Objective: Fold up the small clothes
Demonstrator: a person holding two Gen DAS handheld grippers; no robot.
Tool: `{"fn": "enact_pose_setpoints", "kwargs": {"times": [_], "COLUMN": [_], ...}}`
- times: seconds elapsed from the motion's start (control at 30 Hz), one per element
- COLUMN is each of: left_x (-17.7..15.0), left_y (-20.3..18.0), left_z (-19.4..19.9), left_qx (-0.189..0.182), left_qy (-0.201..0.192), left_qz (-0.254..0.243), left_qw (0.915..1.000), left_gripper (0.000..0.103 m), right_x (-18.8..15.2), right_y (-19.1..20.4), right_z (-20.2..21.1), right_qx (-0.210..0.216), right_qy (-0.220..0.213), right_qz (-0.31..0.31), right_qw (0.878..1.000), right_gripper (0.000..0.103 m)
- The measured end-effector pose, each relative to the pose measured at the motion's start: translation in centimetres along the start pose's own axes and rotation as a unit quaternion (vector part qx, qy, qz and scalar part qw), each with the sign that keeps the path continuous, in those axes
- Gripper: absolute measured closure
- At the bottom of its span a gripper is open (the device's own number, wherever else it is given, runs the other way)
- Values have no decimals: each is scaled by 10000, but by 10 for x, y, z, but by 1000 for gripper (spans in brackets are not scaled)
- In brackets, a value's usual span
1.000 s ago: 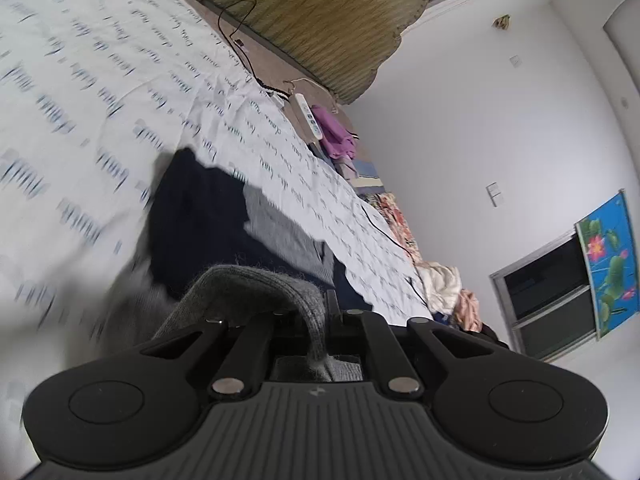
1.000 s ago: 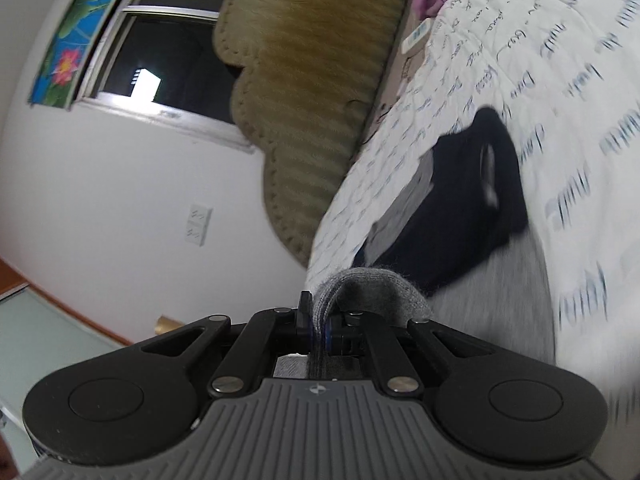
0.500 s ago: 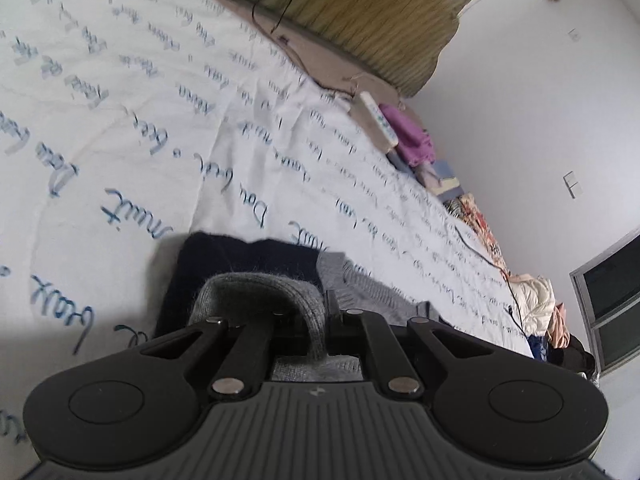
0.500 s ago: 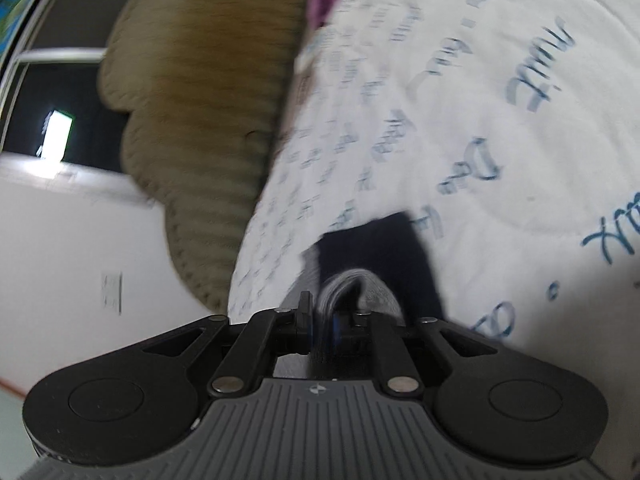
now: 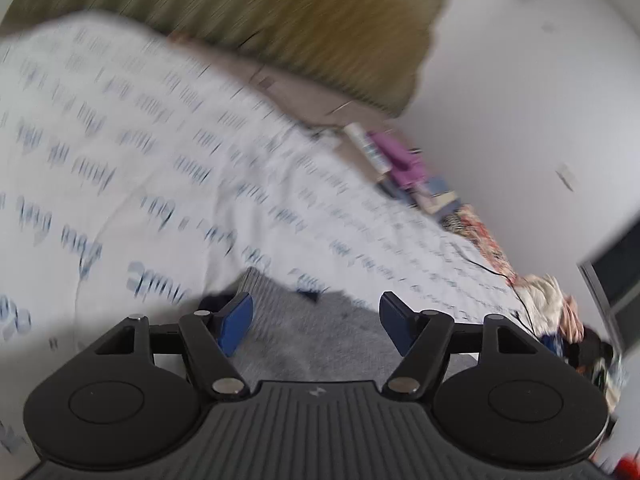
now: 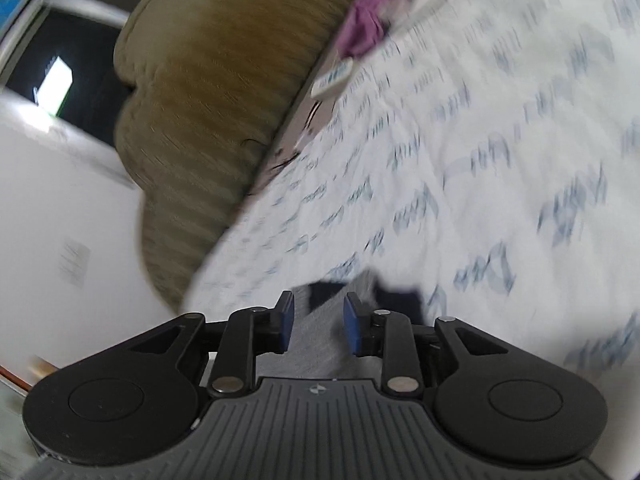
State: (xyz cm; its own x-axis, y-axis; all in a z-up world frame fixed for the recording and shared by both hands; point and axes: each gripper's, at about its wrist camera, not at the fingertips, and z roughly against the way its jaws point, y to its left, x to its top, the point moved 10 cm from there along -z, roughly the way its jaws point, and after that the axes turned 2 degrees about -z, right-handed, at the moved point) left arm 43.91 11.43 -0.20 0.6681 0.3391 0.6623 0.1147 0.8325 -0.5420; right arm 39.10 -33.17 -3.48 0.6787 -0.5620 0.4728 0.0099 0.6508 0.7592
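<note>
Fuzzy grey knit garment (image 5: 320, 340) lies flat on the white bedsheet (image 5: 160, 184) with its scribbly blue lettering, right under both tools, with a dark navy piece (image 6: 400, 300) peeking out underneath at the far edge. The ribbed olive headboard (image 6: 208, 92) is behind, with a purple cloth (image 6: 362, 30) and a white remote (image 6: 332, 78) near its base. Everything's motion-smeared. The left gripper (image 5: 316, 320) has its blue pads spread wide, nothing in them; the right gripper (image 6: 318, 322) is parted too, less so. Half a second ago both were pinching that grey knit, now they've let go.
</note>
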Motion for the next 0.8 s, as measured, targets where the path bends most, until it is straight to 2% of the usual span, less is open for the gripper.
{"fn": "enact_pose_setpoints", "kwargs": {"times": [0.07, 0.13, 0.17, 0.23, 0.33, 0.4, 0.43, 0.47, 0.53, 0.57, 0.63, 0.7, 0.77, 0.8], "left_x": [2, -6, -14, -26, -30, -25, -23, -20, -19, -19, -16, -9, 3, 8], "left_y": [-3, 0, 2, 3, 4, 4, 3, 4, 8, 10, 8, 3, -4, -4], "left_z": [1, -14, -22, -38, -54, -62, -67, -72, -86, -91, -92, -84, -71, -68], "left_qx": [502, 1198, 1374, 1580, 1879, 1963, 1995, 2002, 1929, 1892, 1991, 2112, 2038, 2022], "left_qy": [-152, 157, 365, 600, 614, 558, 545, 569, 852, 973, 951, 722, 346, 237], "left_qz": [-573, -1188, -1408, -1726, -2108, -2211, -2232, -2241, -2002, -1853, -1909, -1923, -1814, -1732], "left_qw": [9970, 9855, 9798, 9704, 9573, 9536, 9526, 9521, 9568, 9594, 9565, 9556, 9614, 9636], "left_gripper": [33, 33, 33, 33, 34, 34, 37, 44, 89, 92, 98, 99, 99, 99], "right_x": [-1, -8, -13, -23, -25, -24, -25, -26, -25, -25, -22, -14, -2, 1], "right_y": [3, 2, 1, 1, 6, 8, 7, 7, 7, 7, 5, 8, 14, 12], "right_z": [-12, -28, -36, -44, -48, -48, -47, -47, -46, -45, -43, -35, -22, -21], "right_qx": [-365, -816, -910, -976, -896, -806, -800, -824, -797, -785, -804, -632, -431, -429], "right_qy": [228, 540, 695, 830, 778, 712, 711, 701, 639, 614, 521, 277, -35, -52], "right_qz": [558, 1034, 1182, 1354, 1487, 1563, 1610, 1639, 1582, 1538, 1447, 1200, 1060, 1003], "right_qw": [9975, 9898, 9864, 9825, 9817, 9818, 9811, 9805, 9821, 9831, 9848, 9904, 9934, 9940], "right_gripper": [72, 72, 72, 72, 72, 88, 88, 89, 89, 90, 91, 92, 92, 92]}}
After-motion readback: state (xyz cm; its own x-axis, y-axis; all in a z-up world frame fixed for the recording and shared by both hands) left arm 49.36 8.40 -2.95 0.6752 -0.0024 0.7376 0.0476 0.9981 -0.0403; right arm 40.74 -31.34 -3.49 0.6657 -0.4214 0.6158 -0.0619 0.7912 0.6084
